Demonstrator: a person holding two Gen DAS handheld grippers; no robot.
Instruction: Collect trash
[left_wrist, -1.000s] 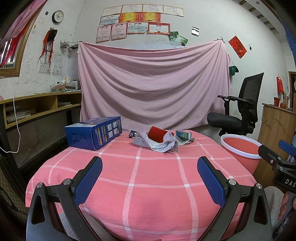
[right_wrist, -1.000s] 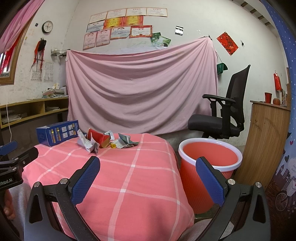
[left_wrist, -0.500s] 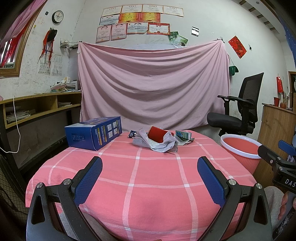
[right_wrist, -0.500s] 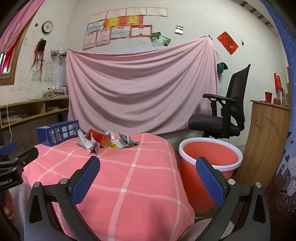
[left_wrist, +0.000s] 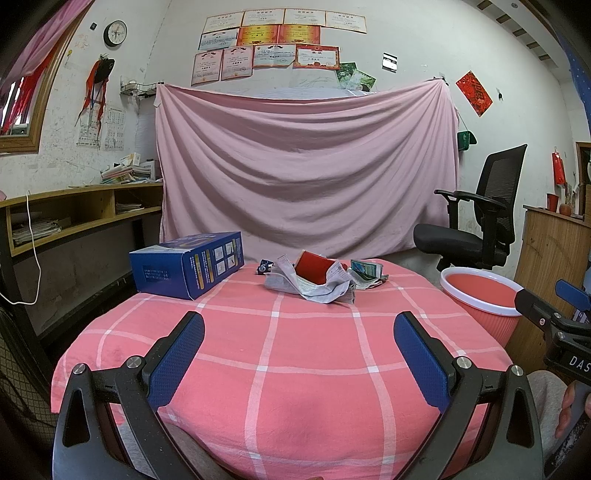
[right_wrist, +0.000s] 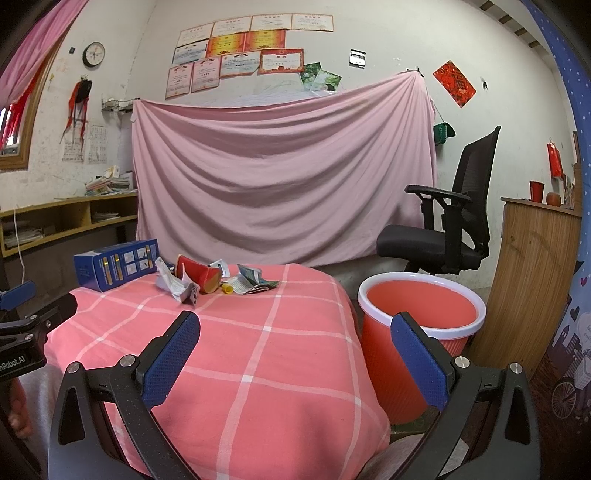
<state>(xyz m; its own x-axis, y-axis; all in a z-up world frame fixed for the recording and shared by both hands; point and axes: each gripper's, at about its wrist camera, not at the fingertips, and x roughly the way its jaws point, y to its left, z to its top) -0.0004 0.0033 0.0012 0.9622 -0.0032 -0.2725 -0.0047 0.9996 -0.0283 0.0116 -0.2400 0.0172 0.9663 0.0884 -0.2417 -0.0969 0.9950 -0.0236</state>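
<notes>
Trash lies in a heap at the far side of the pink checked table (left_wrist: 277, 369) (right_wrist: 258, 350): a red paper cup (left_wrist: 314, 266) (right_wrist: 197, 275) on its side, crumpled grey paper (left_wrist: 314, 290) (right_wrist: 175, 286), a green wrapper (left_wrist: 365, 277) (right_wrist: 253, 282) and a small dark wrapper (left_wrist: 264, 266). A blue box (left_wrist: 188, 264) (right_wrist: 114, 263) sits left of the heap. A red bin (left_wrist: 482, 295) (right_wrist: 417, 325) with a white rim stands on the floor right of the table. My left gripper (left_wrist: 299, 350) and right gripper (right_wrist: 295, 350) are both open and empty, well short of the heap.
A black office chair (left_wrist: 476, 225) (right_wrist: 443, 229) stands behind the bin, and a wooden cabinet (right_wrist: 532, 288) is to its right. Wooden shelves (left_wrist: 74, 214) run along the left wall. A pink sheet (left_wrist: 306, 173) hangs behind the table.
</notes>
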